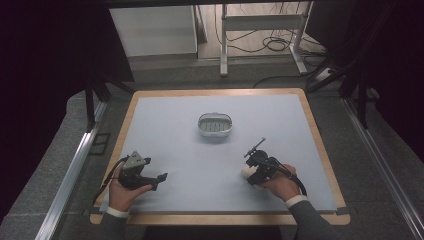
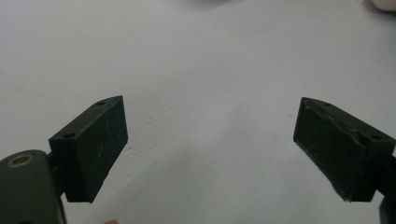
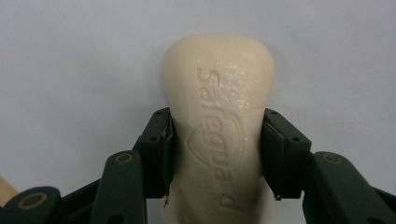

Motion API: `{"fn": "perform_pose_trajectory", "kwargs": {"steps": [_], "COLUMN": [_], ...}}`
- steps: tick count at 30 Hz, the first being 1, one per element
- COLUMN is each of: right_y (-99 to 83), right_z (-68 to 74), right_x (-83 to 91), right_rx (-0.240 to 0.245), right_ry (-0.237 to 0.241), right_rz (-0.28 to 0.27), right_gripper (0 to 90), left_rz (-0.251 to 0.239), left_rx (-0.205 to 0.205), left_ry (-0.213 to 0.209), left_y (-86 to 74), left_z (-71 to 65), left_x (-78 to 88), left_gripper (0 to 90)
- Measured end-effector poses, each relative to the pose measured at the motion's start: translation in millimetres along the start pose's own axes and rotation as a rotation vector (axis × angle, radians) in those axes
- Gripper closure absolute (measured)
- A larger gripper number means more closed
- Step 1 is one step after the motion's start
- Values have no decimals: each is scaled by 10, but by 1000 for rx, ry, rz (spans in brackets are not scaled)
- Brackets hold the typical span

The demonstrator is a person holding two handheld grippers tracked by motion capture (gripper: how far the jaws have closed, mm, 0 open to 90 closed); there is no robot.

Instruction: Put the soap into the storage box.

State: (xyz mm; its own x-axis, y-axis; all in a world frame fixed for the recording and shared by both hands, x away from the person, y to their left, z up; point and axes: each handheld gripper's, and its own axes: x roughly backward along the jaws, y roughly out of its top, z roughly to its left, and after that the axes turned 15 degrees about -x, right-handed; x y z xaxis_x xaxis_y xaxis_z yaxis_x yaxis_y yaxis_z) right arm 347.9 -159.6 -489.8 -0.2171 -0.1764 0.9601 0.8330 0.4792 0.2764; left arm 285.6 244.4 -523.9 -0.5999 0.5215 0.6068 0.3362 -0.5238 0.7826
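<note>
two claws low over the pale surface. right claw clamped on a cream soap bar, jaws pressing both long sides, near the front right. left claw spread wide, holding nothing. soap dish sits mid-surface, well apart.

- Bench: wooden top, light rim exposed on all four sides.
- Pale grey-blue mat covers nearly the whole top; surface smooth, a few faint creases seen in the left gripper view.
- Small oval dish, white-rimmed with a slotted insert, sits on the mat at centre, towards the far edge.
- Cream soap bar, embossed lettering up, at the mat's near right; whether it rests on the mat cannot be told.
</note>
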Motion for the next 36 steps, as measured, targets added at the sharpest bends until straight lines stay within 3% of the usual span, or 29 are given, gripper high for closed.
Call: {"fn": "perform_pose_trajectory", "kwargs": {"steps": [9, 11, 22, 36], "right_y": [93, 142, 320, 404], "right_z": [43, 31, 41, 11], "right_x": [196, 234, 309, 327], "right_rx": [64, 72, 121, 149], "right_ry": [-16, 1, -17, 1], "right_rz": [-35, -51, -82, -129], "right_gripper": [494, 494, 494, 494], "left_rz": [4, 1, 1, 11], "left_rx": [-11, -8, -9, -17], "left_ry": [-1, 0, 1, 3], "left_y": [-4, -4, -7, -9], "left_z": [-8, -5, 0, 4], "left_x": [-10, 1, 17, 19], "left_gripper": [105, 105, 107, 108]}}
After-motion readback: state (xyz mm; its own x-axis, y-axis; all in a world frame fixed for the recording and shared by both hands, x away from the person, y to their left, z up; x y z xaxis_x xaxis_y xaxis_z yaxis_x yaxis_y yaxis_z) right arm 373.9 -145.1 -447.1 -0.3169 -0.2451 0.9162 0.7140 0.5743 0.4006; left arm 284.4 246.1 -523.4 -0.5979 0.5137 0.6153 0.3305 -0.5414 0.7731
